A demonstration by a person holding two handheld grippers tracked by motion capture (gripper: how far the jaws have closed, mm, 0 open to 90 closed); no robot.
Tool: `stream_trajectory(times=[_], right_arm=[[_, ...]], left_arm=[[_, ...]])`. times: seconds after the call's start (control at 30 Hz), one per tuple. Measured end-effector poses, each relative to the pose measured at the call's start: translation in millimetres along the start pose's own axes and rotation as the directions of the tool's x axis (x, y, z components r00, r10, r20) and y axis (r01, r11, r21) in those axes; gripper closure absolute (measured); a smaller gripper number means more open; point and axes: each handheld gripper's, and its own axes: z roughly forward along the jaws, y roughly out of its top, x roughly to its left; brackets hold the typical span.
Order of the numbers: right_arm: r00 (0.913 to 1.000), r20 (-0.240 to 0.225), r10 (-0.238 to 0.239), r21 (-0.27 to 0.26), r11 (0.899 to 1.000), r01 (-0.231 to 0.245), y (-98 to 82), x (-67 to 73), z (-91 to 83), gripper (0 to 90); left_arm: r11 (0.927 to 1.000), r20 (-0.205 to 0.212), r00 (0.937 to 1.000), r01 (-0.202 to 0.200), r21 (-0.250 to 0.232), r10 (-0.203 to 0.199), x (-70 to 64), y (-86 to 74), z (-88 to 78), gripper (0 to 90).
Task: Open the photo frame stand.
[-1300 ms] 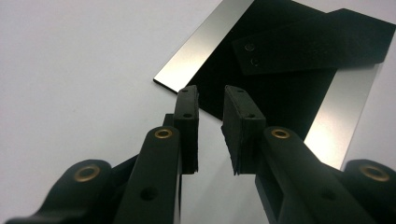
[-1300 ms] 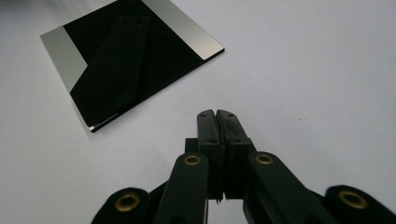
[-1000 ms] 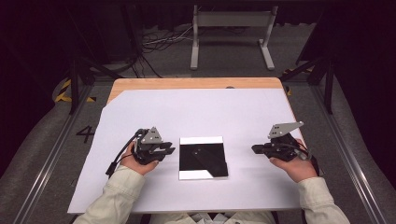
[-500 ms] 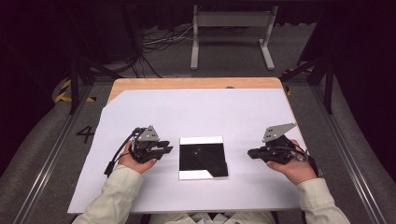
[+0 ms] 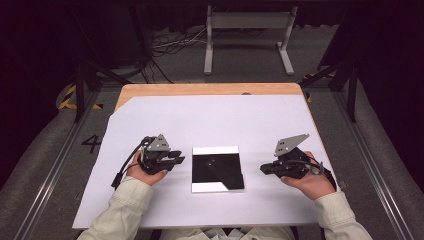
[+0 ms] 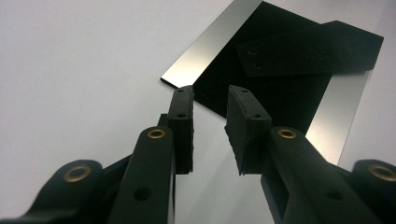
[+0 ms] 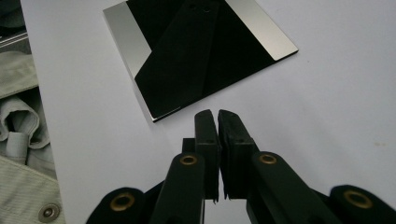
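Note:
A square, mirror-like plate (image 5: pixel 217 168) with a dark reflecting middle and bright strips lies flat on the white sheet (image 5: pixel 210 120). My left gripper (image 5: pixel 179 160) rests just left of it, pointing at its left edge. In the left gripper view, that gripper (image 6: pixel 210 93) is open, its jaws have just been closing a little, and nothing is between them; the plate's corner (image 6: pixel 210 51) lies right beyond the tips. My right gripper (image 5: pixel 263 169) lies to the plate's right, a short gap away. The right gripper view shows it (image 7: pixel 215 114) shut and empty, facing the plate (image 7: pixel 196 51).
The white sheet covers most of a wooden table (image 5: pixel 200 89), leaving a strip at the far edge. A grey metal stand (image 5: pixel 247 35) and cables (image 5: pixel 170 45) are on the floor beyond. A pale sleeve (image 7: pixel 18 116) lies at the near edge.
My right gripper has slid a little to the left, toward the plate's right edge. The left gripper and the plate have stayed where they were.

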Motion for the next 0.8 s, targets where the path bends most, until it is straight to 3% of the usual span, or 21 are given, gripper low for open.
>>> stream_trajectory(times=[0.4,0.8], right_arm=[[0.9988,-0.037,-0.032,0.022,0.999,0.033,6.4,10.0,17.9,86.2],[0.9943,-0.089,-0.060,0.082,0.994,0.067,8.7,17.7,36.0,85.7]], left_arm=[[1.0000,-0.004,1.0000,-0.002,0.001,0.002,-0.1,0.1,0.3,72.6],[1.0000,-0.007,1.0000,-0.002,0.003,0.003,-0.7,0.1,0.4,72.4]])
